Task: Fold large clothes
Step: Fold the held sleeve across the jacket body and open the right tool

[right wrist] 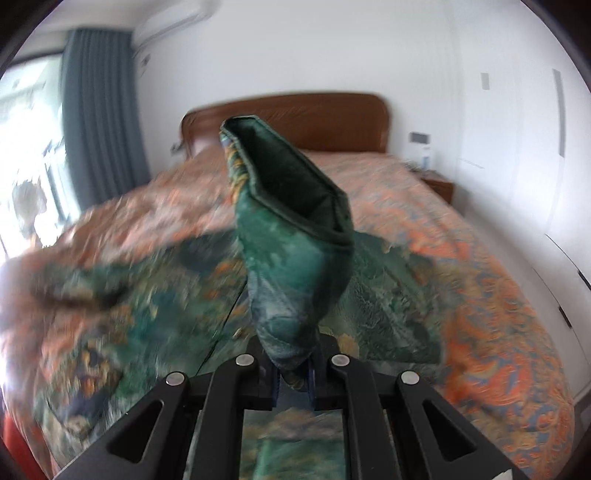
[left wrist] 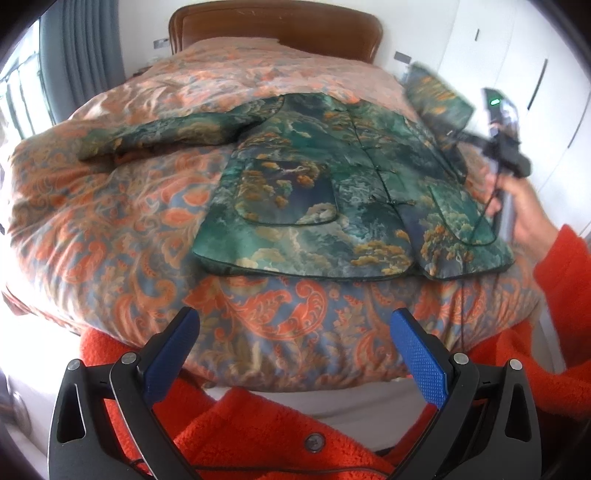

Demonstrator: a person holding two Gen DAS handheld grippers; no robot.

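Note:
A green patterned jacket lies front-up on the bed, its left sleeve stretched out to the left. My left gripper is open and empty, held back from the bed's near edge, below the jacket's hem. My right gripper is shut on the jacket's right sleeve and holds it up above the jacket, cuff opening uppermost. In the left wrist view the lifted sleeve and the right gripper's body show at the right, blurred.
The bed carries an orange paisley quilt and a wooden headboard. White wardrobe doors stand on the right, a grey curtain and window on the left. A nightstand sits beside the headboard. My orange sweater fills the foreground.

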